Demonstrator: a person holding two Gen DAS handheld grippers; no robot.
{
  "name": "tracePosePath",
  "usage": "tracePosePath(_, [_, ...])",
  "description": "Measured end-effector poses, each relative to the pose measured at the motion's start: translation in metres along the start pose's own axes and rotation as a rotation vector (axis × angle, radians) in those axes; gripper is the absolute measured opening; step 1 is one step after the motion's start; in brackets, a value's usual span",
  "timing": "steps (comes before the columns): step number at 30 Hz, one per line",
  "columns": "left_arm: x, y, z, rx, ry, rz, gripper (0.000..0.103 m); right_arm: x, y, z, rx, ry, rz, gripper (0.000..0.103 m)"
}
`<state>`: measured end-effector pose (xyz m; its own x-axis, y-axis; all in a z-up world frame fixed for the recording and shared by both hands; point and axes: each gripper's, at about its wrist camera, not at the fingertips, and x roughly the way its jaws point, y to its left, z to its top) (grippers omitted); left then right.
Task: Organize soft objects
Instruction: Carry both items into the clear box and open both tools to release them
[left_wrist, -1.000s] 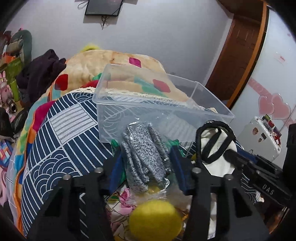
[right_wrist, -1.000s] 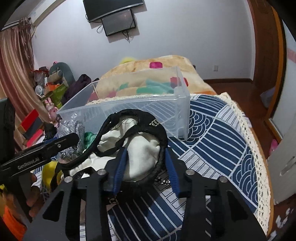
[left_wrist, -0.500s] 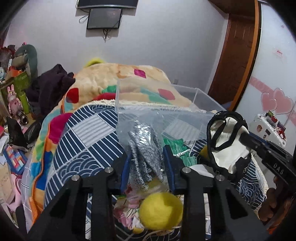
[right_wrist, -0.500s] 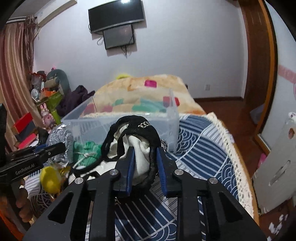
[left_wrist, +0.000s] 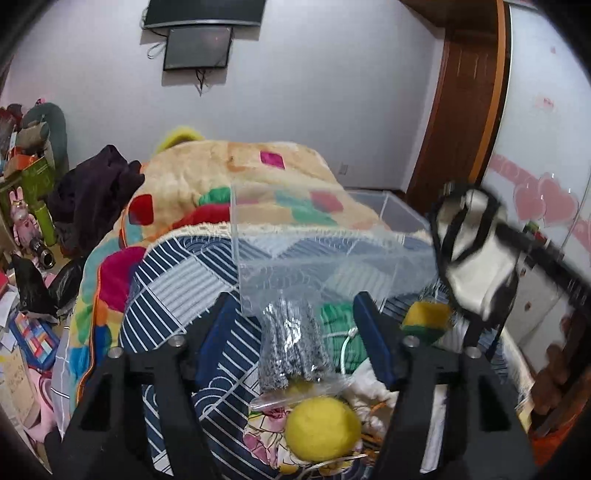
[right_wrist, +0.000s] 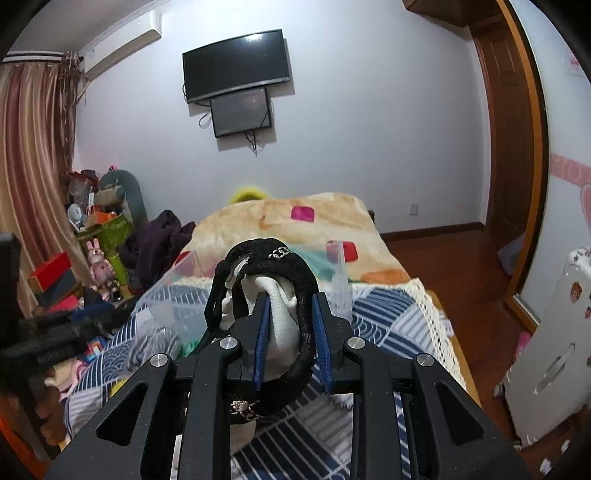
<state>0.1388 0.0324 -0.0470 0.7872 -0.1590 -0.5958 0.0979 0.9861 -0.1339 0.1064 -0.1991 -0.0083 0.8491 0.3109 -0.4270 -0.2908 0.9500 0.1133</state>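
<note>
My right gripper (right_wrist: 290, 332) is shut on a white cloth bag with black straps (right_wrist: 280, 325), held up in the air; the bag also shows at the right of the left wrist view (left_wrist: 476, 258). My left gripper (left_wrist: 295, 332) is open, its blue pads apart on both sides of a clear plastic bag holding grey knit fabric (left_wrist: 291, 343), which lies on the bed without being gripped. A yellow ball (left_wrist: 321, 428) lies just below it. A clear plastic bin (left_wrist: 325, 243) stands behind on the blue patterned bedspread (left_wrist: 177, 295).
Green cloth (left_wrist: 340, 332) and a yellow-green sponge (left_wrist: 424, 317) lie near the bin. A colourful blanket (left_wrist: 240, 173) covers the far bed. Clutter and toys (right_wrist: 96, 258) are at the left, a white cabinet (right_wrist: 546, 350) at the right.
My right gripper closed on the white bag and lifted it. My left gripper closed on the grey fabric bag, then opened wide and pulled back and up.
</note>
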Motion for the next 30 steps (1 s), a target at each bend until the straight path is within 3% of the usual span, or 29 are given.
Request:
tracePosePath(4, [0.026, -0.004, -0.012, 0.044, 0.083, 0.025, 0.066, 0.008, 0.001, 0.008, -0.006, -0.020, -0.016, 0.021])
tracePosePath(9, [0.046, -0.001, -0.018, 0.020, 0.139, -0.009, 0.065, 0.017, 0.003, 0.013, -0.019, -0.022, -0.039, 0.021])
tracePosePath(10, [0.049, -0.001, -0.019, 0.020, 0.141, -0.014, 0.062, 0.019, 0.003, 0.014, -0.019, -0.020, -0.041, 0.021])
tracePosePath(12, [0.051, -0.002, -0.020, 0.024, 0.143, -0.019, 0.041, 0.024, 0.004, 0.016, -0.021, -0.012, -0.043, 0.021])
tracePosePath(13, [0.051, -0.003, -0.021, 0.028, 0.142, -0.018, 0.038, 0.027, 0.005, 0.017, -0.022, -0.008, -0.045, 0.021])
tracePosePath(15, [0.042, -0.005, -0.023, 0.053, 0.108, -0.020, 0.030, 0.031, 0.006, 0.018, -0.021, 0.000, -0.047, 0.021])
tracePosePath(19, [0.007, -0.020, -0.020, 0.151, -0.017, 0.021, 0.030, 0.037, 0.003, 0.021, -0.016, 0.009, -0.048, 0.021])
tracePosePath(24, [-0.015, -0.023, 0.012, 0.149, -0.098, -0.008, 0.030, 0.047, 0.000, 0.027, -0.001, 0.022, -0.049, 0.021])
tracePosePath(30, [0.007, -0.013, 0.053, 0.078, -0.094, -0.035, 0.030, 0.059, -0.002, 0.034, 0.031, 0.036, -0.054, 0.021])
